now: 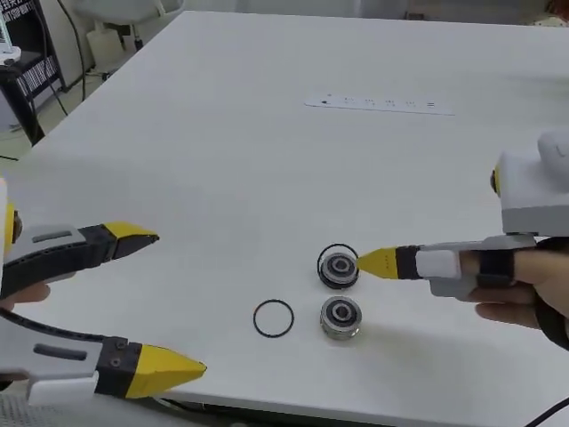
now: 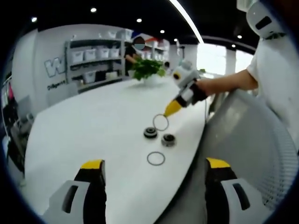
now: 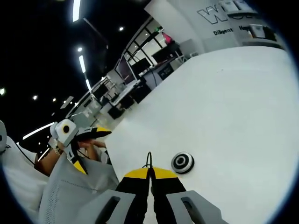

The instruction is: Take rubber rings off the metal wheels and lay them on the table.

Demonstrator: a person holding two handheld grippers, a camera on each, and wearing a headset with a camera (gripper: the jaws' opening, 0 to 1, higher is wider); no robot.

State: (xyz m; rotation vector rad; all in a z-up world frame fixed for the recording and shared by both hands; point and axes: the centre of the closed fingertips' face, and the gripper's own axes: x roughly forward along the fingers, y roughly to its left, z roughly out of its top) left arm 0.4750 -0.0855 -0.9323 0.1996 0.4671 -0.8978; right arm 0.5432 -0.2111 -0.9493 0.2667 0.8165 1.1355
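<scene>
- While the right gripper (image 1: 363,262) keeps its yellow-tipped jaws pressed together on a thin black rubber ring (image 1: 337,246), the ring hangs just over the far silver metal wheel (image 1: 339,269). In the left gripper view the ring looks raised and free of that wheel.
- A second black rubber ring (image 1: 255,318) lies flat on the white desk (image 1: 222,160). It is just beside the near silver metal wheel (image 1: 340,318) and does not touch it.
- The two wheels lie flat and close together near the desk's front edge, and the near one shows a bare silver rim.
- The left gripper (image 1: 178,301) hovers well apart from the wheels, at the desk's near corner. Its jaws are spread wide and hold nothing.
- The job looks mostly done. One ring is already laid down, and the other appears to be off its wheel but is not yet on the desk.
- What seems left is to carry the pinched ring to a bare patch of desk, lower it flat and let it go. With two wheels on the desk, that would likely finish the work.
</scene>
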